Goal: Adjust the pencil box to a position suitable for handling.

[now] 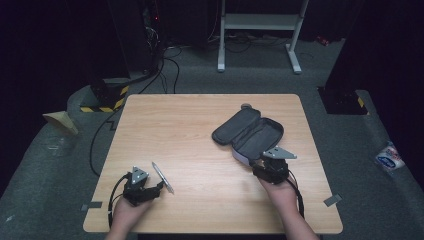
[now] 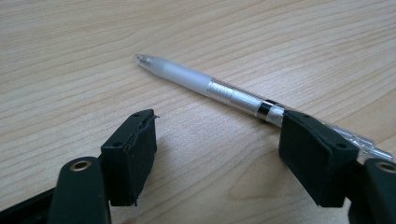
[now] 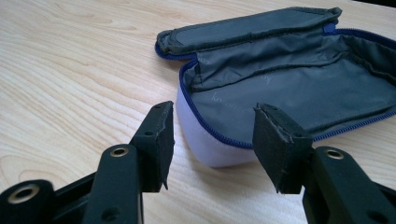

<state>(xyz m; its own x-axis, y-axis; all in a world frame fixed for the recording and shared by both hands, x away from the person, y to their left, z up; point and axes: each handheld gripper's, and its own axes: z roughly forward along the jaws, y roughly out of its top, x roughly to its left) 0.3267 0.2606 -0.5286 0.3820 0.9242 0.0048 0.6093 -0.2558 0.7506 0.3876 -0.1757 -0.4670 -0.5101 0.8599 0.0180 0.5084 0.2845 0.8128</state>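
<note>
Here the wooden tabletop (image 1: 200, 130) carries two things: a clear pen (image 1: 163, 177) near its front left, and an unzipped grey pencil case (image 1: 248, 132) with a blue zip right of the middle, its lid folded back flat. Nothing lies between them; the middle and far left of the tabletop are bare, so both hands have free room. The pen lies well in from the left edge and fairly near the front one; the case's near end is a short way in from the right edge. Beyond the tabletop, cables (image 1: 165, 70) trail over dark carpet towards a white metal stand (image 1: 260, 30).

The left gripper (image 1: 159, 189) sits low at the pen with its jaws spread; in the left gripper view the pen (image 2: 205, 84) runs slantwise past the right jaw's tip, and whether they touch I cannot tell. The right gripper (image 1: 264, 165) hovers at the case's near end, jaws spread about halfway, the pale rounded end of the pencil case (image 3: 280, 88) between them, unpinched.
</note>
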